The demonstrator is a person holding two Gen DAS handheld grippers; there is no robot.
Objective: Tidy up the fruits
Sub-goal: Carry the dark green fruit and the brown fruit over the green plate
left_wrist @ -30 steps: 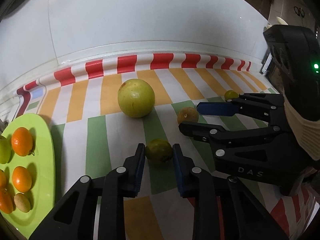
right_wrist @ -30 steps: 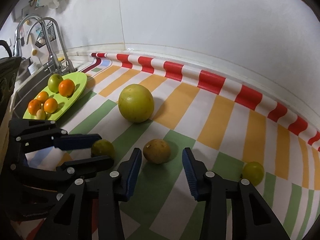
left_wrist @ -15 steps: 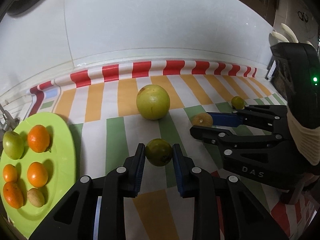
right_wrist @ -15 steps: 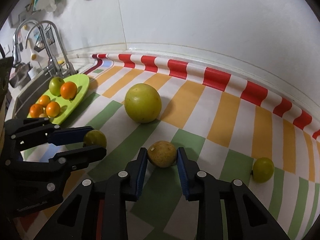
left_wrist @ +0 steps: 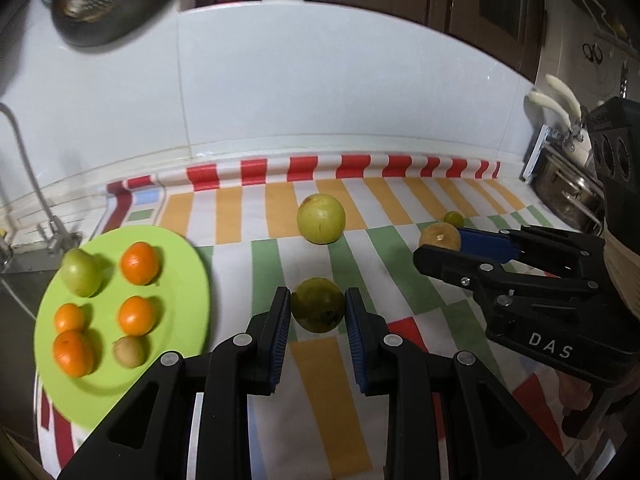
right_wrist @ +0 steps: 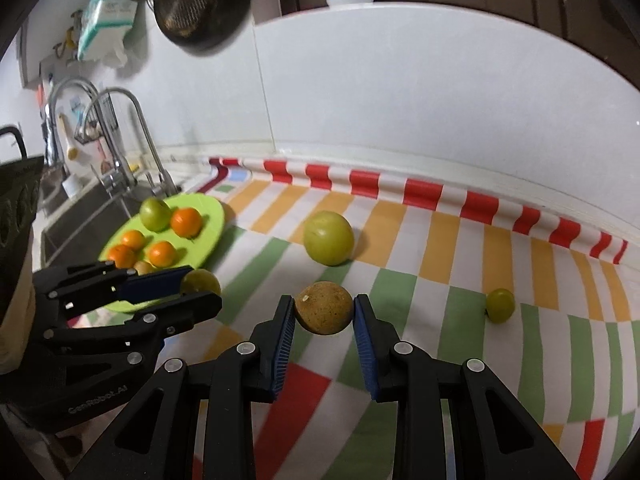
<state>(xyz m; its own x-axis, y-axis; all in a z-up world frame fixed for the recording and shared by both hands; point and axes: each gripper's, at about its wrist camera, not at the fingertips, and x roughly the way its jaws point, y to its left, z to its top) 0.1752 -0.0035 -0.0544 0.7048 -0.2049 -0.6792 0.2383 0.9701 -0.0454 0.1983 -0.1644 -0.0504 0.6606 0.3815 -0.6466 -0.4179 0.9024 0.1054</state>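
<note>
Fruit in both grips right now. Left hand-held gripper (left_wrist: 317, 312) is clamped on a dark green fruit (left_wrist: 317, 305), pads pressing both sides, held just above the striped tabletop (left_wrist: 244, 264). Right hand-held gripper (right_wrist: 324, 316) is squeezed onto a brown speckled fruit (right_wrist: 324, 307), also off the cloth. Green plate (left_wrist: 182, 304) sits on the left by the sink with four oranges, a green fruit and a small tan one. Big yellow-green fruit (left_wrist: 321, 218) and a small green one (right_wrist: 500, 305) lie loose on the tabletop, well apart.
</note>
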